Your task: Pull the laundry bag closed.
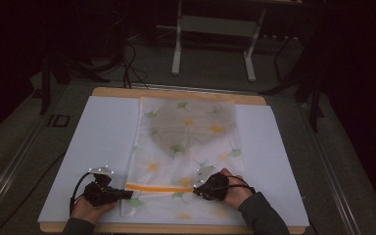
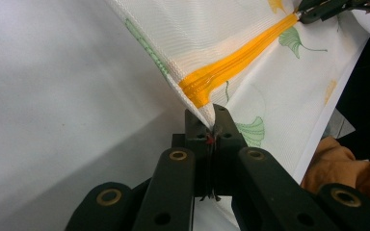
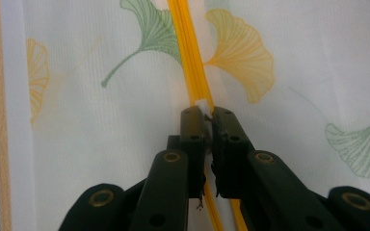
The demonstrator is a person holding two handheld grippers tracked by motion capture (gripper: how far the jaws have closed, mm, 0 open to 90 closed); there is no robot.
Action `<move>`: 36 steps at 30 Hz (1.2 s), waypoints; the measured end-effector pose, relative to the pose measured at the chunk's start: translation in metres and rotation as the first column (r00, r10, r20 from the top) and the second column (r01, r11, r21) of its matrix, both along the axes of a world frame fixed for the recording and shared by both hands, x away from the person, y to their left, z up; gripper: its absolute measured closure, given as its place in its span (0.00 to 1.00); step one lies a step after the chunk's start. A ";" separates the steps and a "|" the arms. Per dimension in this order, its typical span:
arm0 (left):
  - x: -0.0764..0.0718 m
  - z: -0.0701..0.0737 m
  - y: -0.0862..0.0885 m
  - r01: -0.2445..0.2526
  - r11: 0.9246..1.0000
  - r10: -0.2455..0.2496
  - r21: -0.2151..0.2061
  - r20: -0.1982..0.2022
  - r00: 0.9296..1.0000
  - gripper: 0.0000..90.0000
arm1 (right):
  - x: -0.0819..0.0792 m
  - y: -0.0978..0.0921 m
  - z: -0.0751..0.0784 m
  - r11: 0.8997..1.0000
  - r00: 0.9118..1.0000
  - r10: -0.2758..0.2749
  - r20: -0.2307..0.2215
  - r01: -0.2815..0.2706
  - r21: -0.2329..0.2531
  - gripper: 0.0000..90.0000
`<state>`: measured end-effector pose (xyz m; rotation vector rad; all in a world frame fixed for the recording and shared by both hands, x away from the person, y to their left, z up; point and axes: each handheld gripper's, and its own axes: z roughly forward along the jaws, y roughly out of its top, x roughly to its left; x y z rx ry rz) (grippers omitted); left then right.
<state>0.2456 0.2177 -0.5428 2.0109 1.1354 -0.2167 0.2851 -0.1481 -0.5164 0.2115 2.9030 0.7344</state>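
From above, both hands rest low at the table's near edge, the mesh zip bag (image 1: 186,147) flat between them. The left gripper (image 2: 211,126) pinches the bag's corner by the orange zipper (image 2: 231,65). The right gripper (image 3: 207,114) clamps the zipper pull (image 3: 202,105).

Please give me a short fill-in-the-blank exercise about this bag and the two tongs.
1. The zipper on the mesh bag is ____ in colour.
2. The left tongs pinch the bag at its ____.
3. The right tongs are shut on the zipper's ____.
4. The bag is printed with green and yellow ____.

Missing words: orange; corner; pull tab; leaves
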 end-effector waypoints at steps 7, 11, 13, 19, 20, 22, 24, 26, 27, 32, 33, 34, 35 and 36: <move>0.000 0.000 0.000 0.001 1.000 -0.001 -0.002 0.000 1.000 0.98 | 0.000 -0.004 0.000 1.000 1.000 -0.002 -0.001 0.002 -0.006 0.94; 0.000 0.000 0.000 0.001 1.000 -0.001 -0.001 0.000 1.000 0.98 | 0.000 -0.007 0.001 1.000 1.000 -0.005 0.000 0.005 -0.010 0.94; 0.000 0.000 0.000 0.000 1.000 0.000 -0.001 0.000 1.000 0.98 | 0.000 -0.008 0.001 1.000 1.000 -0.008 -0.001 0.008 -0.012 0.94; 0.000 0.000 0.001 0.000 1.000 0.000 -0.001 0.000 1.000 0.98 | 0.000 -0.013 0.001 1.000 1.000 -0.014 -0.002 0.014 -0.017 0.94; 0.000 0.000 0.001 0.001 1.000 -0.001 0.000 0.000 1.000 0.98 | 0.001 -0.014 0.001 1.000 1.000 -0.013 0.000 0.013 -0.017 0.94; 0.000 0.000 0.000 0.001 1.000 -0.001 0.000 0.000 1.000 0.98 | 0.000 -0.014 0.001 1.000 1.000 -0.014 -0.001 0.014 -0.019 0.94; 0.000 0.000 0.000 0.000 1.000 0.000 0.001 0.000 1.000 0.98 | 0.000 -0.016 0.002 1.000 1.000 -0.017 -0.001 0.017 -0.023 0.94; 0.000 0.000 0.000 0.001 1.000 -0.001 0.001 0.001 1.000 0.98 | 0.000 -0.017 0.002 1.000 1.000 -0.017 -0.001 0.017 -0.024 0.94; 0.000 0.000 0.000 0.000 1.000 0.000 0.000 0.001 1.000 0.98 | 0.000 -0.018 0.002 1.000 1.000 -0.016 0.000 0.016 -0.026 0.94; 0.000 0.000 0.001 0.001 1.000 -0.001 0.000 0.001 1.000 0.98 | 0.001 -0.021 0.002 0.999 1.000 -0.022 -0.002 0.022 -0.025 0.94; 0.000 0.000 0.001 0.001 1.000 -0.001 0.000 0.000 1.000 0.98 | 0.000 -0.023 0.002 0.999 1.000 -0.028 -0.006 0.028 -0.027 0.94; 0.000 0.000 0.001 0.001 1.000 -0.001 0.000 0.000 1.000 0.98 | 0.000 -0.023 0.002 0.999 1.000 -0.028 -0.006 0.028 -0.027 0.94; 0.000 0.000 0.001 0.000 1.000 0.000 0.001 0.001 1.000 0.98 | 0.001 -0.025 0.002 0.999 1.000 -0.030 -0.005 0.030 -0.029 0.94; 0.000 0.000 0.001 0.001 1.000 -0.001 0.000 0.000 1.000 0.98 | 0.001 -0.025 0.002 0.999 1.000 -0.028 -0.002 0.028 -0.028 0.94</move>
